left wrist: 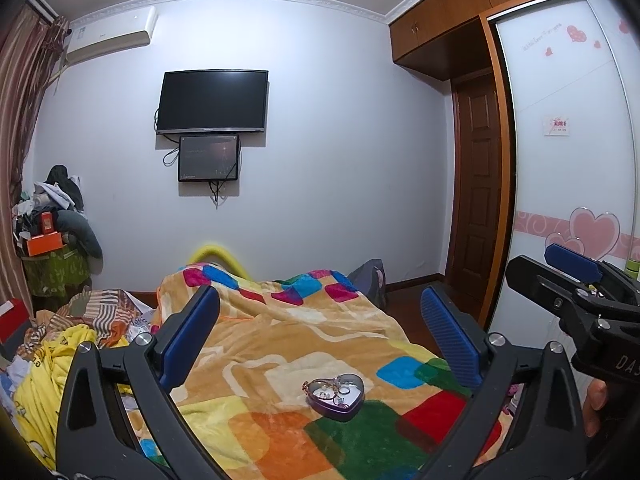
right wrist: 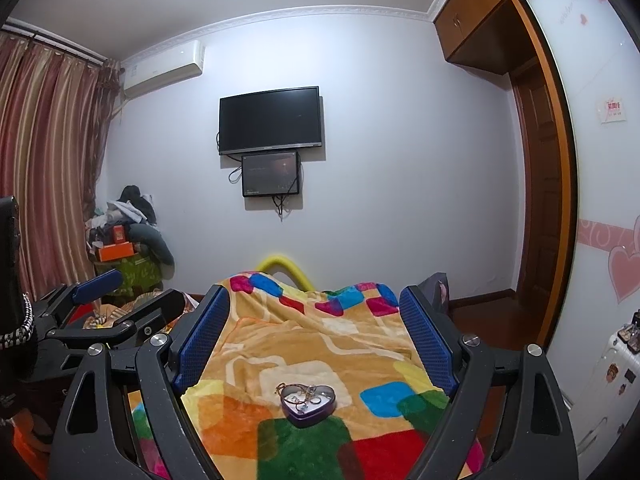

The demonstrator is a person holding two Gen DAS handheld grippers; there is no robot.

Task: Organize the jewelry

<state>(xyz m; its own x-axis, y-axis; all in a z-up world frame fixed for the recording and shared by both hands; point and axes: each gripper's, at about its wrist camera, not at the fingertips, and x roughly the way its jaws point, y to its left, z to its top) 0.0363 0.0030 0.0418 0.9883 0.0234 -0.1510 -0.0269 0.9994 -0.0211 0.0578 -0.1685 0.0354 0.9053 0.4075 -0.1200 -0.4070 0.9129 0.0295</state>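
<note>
A purple heart-shaped tin (left wrist: 337, 396) (right wrist: 307, 399) lies on a colourful patchwork blanket (left wrist: 280, 344) (right wrist: 304, 344) on the bed. Inside it are several rings and a gold chain draped over its left rim. My left gripper (left wrist: 320, 332) is open, held above and short of the tin, nothing between its blue pads. My right gripper (right wrist: 314, 330) is open too, centred over the tin and empty. In the left wrist view the right gripper (left wrist: 576, 280) shows at the right edge; in the right wrist view the left gripper (right wrist: 120, 300) shows at the left.
A pile of yellow and striped clothes (left wrist: 60, 352) lies on the bed's left side. A wardrobe with heart stickers (left wrist: 568, 160) and a wooden door (left wrist: 476, 200) stand on the right. A TV (left wrist: 212, 102) hangs on the far wall; cluttered boxes (left wrist: 44, 240) fill the left corner.
</note>
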